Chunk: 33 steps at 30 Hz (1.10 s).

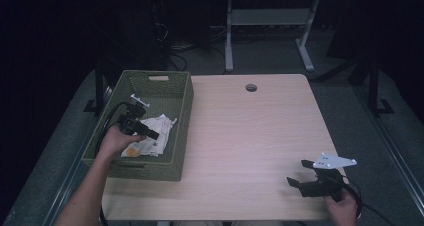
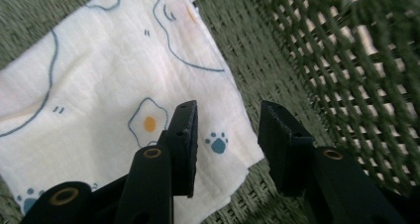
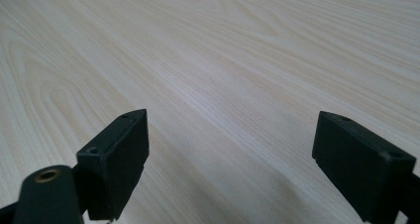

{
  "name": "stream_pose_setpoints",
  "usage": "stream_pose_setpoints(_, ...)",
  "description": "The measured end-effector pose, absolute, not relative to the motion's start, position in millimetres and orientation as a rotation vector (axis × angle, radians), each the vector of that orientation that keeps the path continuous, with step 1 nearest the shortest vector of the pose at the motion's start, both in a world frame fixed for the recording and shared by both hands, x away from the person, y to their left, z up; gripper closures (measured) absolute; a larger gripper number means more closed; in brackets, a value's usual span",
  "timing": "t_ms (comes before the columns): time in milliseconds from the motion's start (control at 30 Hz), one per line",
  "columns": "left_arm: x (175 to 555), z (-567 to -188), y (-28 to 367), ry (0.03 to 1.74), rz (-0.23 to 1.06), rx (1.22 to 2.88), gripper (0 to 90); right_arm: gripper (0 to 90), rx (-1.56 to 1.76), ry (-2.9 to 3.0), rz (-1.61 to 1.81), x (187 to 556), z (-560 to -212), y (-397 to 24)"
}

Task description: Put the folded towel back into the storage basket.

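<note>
A pale cloth (image 1: 159, 130) printed with fried eggs and blue paw marks lies crumpled on the floor of a green woven basket (image 1: 150, 169) at the table's left. My left gripper (image 1: 150, 134) hovers inside the basket just over the cloth (image 2: 114, 85). In the left gripper view its jaws (image 2: 228, 110) stand apart near the cloth's corner with nothing between them, and the basket's lattice wall (image 2: 346, 60) is to the right. My right gripper (image 1: 298, 172) rests low at the table's front right, open wide over bare wood (image 3: 223, 45).
The light wooden table (image 1: 250, 131) has a round cable hole (image 1: 251, 87) near its far edge. Behind it stand the white legs of another desk (image 1: 229, 36) and some cables on the dark floor. The basket's walls enclose my left hand.
</note>
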State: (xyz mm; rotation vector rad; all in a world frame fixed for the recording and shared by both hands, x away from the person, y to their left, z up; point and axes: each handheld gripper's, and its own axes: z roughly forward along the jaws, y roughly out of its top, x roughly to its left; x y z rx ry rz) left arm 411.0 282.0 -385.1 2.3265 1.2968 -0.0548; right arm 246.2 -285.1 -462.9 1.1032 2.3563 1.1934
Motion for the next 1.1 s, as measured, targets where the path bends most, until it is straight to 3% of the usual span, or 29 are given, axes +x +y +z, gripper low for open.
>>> stream_pose_setpoints(533,387.9,-357.9,289.0,1.250,-0.003,2.058,53.1,14.0,1.079,2.372,1.205,248.8,-463.1,-282.2)
stream_pose_setpoints(1100,367.0,-347.8,286.5,1.235,0.014,1.935,49.1,14.0,1.083,2.392,1.169,252.3,-466.8,-284.5)
